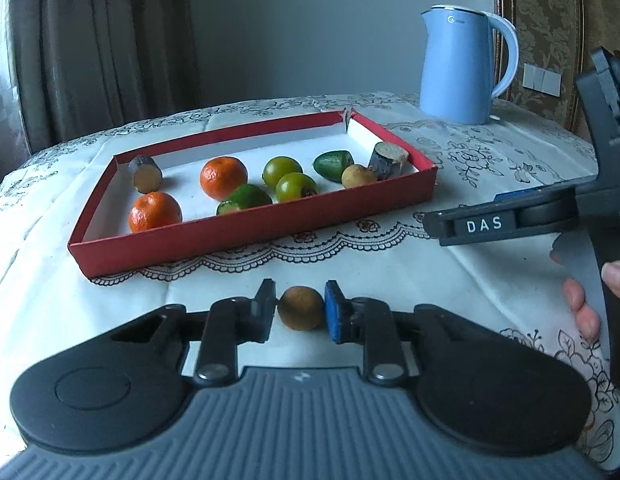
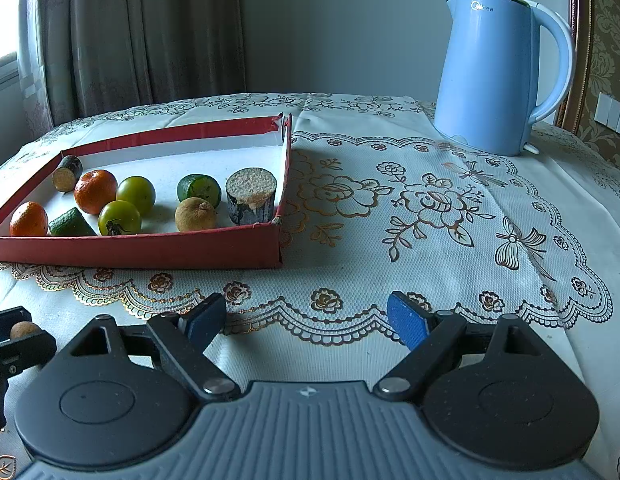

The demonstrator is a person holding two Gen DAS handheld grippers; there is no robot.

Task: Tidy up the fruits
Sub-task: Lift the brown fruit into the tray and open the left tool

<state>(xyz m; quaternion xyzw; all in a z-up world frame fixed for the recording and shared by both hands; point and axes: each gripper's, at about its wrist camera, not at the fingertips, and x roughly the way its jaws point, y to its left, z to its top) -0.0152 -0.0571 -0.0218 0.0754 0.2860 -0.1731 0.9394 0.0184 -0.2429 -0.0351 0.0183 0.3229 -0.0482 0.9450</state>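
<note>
Your left tongs (image 1: 300,307) pinch the brown longan (image 1: 301,307) over the bench (image 1: 389,272), short of the red tray (image 1: 250,236) at twelve o'clock, where its twin (image 1: 357,175) already sits. Your right tongs (image 2: 308,322) stand wide and empty, parked clear at three o'clock.

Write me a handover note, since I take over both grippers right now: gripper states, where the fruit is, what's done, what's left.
Left gripper: shut on the small brown fruit, in front of the red tray.
Right gripper: open, nothing between its fingers, over the tablecloth.
Done: two oranges, two green round fruits, two cucumber pieces, two cane pieces and one brown fruit lie in the tray.
Left: probably put the held fruit in the tray.
</note>
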